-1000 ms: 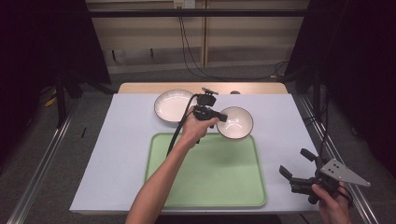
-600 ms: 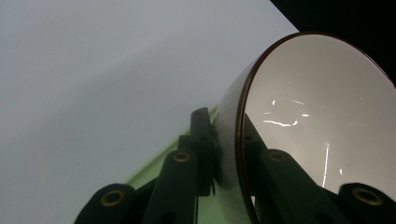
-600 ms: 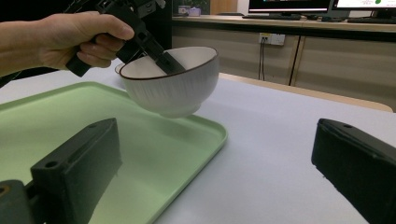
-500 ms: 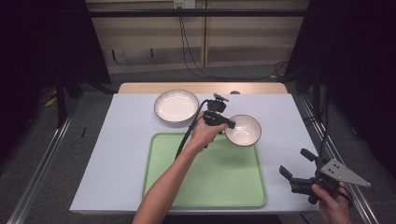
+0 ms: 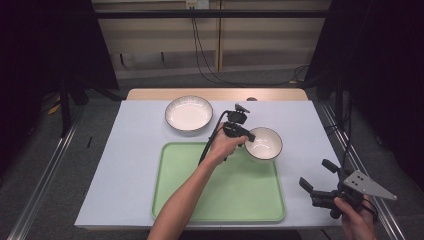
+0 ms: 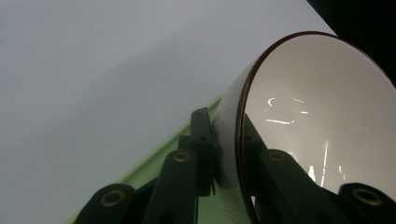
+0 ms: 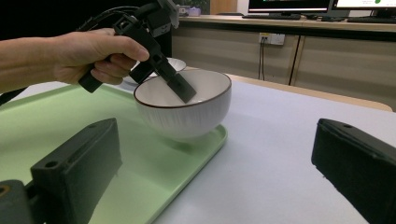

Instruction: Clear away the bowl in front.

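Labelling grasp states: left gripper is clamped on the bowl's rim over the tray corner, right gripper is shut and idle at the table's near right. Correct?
One error: the right gripper is open, not shut; the right gripper view shows its jaws wide apart, holding nothing. The rest stands: the left gripper is clamped on the bowl rim over the green tray corner.

Wooden rectangular table, far edge bare, the rest covered by a pale grey-white sheet. Grey floor around the table, with metal rails running along both sides. Beige panelled wall unit behind the table; black cables hang down its front and trail onto the floor. Dark curtains at left and right. Right gripper view: long wooden counter bearing computer monitors, white socket plate on its front.
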### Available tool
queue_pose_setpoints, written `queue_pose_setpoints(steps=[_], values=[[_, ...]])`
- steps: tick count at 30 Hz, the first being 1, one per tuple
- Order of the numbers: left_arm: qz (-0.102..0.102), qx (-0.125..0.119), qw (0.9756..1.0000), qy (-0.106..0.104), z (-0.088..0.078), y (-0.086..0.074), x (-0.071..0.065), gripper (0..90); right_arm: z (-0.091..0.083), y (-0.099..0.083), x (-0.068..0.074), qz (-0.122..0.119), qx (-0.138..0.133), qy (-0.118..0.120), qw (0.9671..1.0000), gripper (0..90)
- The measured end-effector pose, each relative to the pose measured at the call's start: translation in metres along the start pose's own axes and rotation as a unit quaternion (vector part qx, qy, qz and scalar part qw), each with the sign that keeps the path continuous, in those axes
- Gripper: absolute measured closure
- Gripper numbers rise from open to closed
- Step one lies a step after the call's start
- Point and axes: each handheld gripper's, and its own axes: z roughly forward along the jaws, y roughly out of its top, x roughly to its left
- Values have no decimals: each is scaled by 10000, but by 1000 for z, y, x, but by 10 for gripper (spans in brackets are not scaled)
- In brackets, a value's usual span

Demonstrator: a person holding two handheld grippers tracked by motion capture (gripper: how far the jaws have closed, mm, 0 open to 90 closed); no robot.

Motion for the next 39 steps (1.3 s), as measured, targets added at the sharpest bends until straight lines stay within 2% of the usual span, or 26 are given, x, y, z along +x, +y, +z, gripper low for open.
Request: queue_pose_setpoints(steps=[1,3,6,7,8,11,12,16,17,18,19,21,27,32,35,36,39], values=[[-39,-12,10000,6,2,-1,0,820,0,0,0,-1,-10,15,10000,10],[19,69,10000,24,3,-1,3,820,0,0,0,-7,-12,29,10000,11],[-68,57,9999,107,6,-2,4,820,0,0,0,-26,-18,26,10000,10],[-2,85,9999,73,6,-3,5,820,0,0,0,-11,-11,31,10000,11],[-65,21,9999,116,7,-4,4,820,0,0,0,-10,-3,16,10000,11],[-63,78,9999,136,9,-5,4,819,0,0,0,-17,-12,25,10000,10],[-104,9,9998,151,10,-5,4,818,0,0,0,-27,-8,2,10000,11],[-5,110,9998,145,9,-5,5,819,0,0,1,-12,14,28,10000,10],[-89,66,9998,169,10,-5,4,818,0,0,1,-17,10,19,10000,10],[-13,97,9998,177,10,-5,4,818,0,0,1,-13,13,15,10000,10],[-36,-1,9997,245,12,-6,2,818,0,0,1,-14,11,14,10000,10],[-56,-23,9996,263,12,-6,1,816,0,0,1,-16,22,14,10000,10],[-79,-89,9996,239,13,-7,1,804,0,0,1,-37,11,40,10000,10],[-76,-145,9998,116,12,-8,4,791,1,0,1,-30,1,42,10000,11],[-46,-234,9995,191,13,-9,2,769,1,0,1,-27,6,50,10000,10],[66,-185,9995,260,13,-9,3,746,1,0,1,-20,2,45,10000,11],[64,-283,9988,389,15,-10,1,695,0,0,1,-11,0,51,10000,11]])
